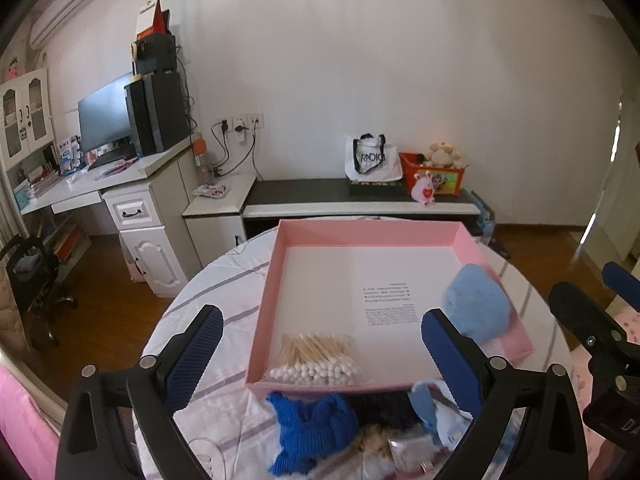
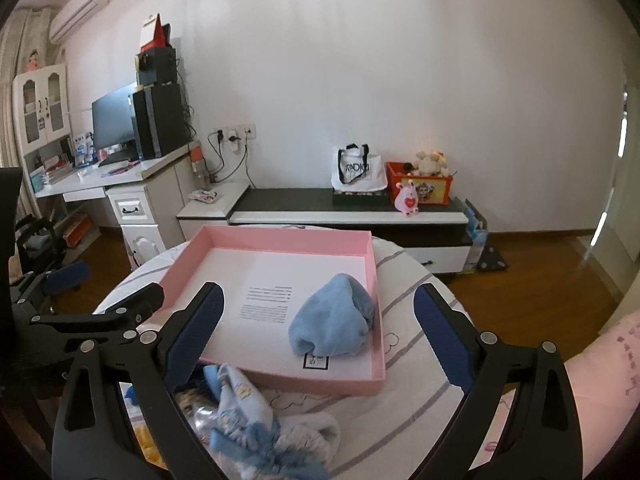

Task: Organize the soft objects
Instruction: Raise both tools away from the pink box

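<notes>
A pink shallow box [image 1: 372, 232] [image 2: 280, 236] lies on a round table with a striped white cloth [image 1: 216, 292] [image 2: 416, 356]. A light blue fluffy cloth [image 2: 332, 320] [image 1: 476, 304] lies inside it by the right wall. A pack of cotton swabs [image 1: 316, 360] sits in its near left corner. A pile of soft things lies in front of the box: a royal blue knit piece [image 1: 312, 428], a dark piece [image 1: 380, 404], and a pale blue patterned cloth [image 2: 240, 412] [image 1: 436, 412]. My left gripper [image 1: 322, 364] is open above the pile. My right gripper [image 2: 318, 340] is open, just behind the light blue cloth.
Behind the table stand a low black-and-white bench [image 1: 360, 200] with a white bag [image 1: 372, 160] and a red toy box [image 1: 436, 176], and a white desk [image 1: 100, 184] with a monitor. An office chair [image 1: 32, 276] stands at the left. Wooden floor surrounds the table.
</notes>
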Tool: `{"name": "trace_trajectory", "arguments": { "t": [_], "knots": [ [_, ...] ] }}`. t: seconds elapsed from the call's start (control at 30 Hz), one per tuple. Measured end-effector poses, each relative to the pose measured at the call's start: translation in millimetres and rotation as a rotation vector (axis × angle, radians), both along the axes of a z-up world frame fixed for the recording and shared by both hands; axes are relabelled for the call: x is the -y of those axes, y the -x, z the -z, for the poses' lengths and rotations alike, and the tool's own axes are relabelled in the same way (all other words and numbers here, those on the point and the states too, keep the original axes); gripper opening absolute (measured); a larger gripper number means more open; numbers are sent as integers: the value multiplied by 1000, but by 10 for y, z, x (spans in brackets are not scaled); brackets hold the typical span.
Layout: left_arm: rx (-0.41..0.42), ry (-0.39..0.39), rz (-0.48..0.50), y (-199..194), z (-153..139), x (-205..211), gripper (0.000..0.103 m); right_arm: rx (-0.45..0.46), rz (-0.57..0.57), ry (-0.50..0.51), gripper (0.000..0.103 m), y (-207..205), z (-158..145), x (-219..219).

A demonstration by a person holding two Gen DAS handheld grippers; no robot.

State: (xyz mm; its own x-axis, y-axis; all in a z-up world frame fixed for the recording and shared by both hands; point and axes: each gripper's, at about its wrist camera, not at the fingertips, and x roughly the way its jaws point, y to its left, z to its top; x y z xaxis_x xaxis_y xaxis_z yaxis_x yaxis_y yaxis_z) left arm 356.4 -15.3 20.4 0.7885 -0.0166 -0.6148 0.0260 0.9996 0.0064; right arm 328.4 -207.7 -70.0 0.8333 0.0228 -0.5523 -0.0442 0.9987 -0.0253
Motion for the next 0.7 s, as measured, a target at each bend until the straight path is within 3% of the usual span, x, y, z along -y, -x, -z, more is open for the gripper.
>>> {"name": "trace_trajectory", "arguments": {
  "t": [0.7],
  "knots": [
    [268,15,-23,2190,-624,-112,103,278,-17,32,103,1627,-939,-148]
  ]
}}
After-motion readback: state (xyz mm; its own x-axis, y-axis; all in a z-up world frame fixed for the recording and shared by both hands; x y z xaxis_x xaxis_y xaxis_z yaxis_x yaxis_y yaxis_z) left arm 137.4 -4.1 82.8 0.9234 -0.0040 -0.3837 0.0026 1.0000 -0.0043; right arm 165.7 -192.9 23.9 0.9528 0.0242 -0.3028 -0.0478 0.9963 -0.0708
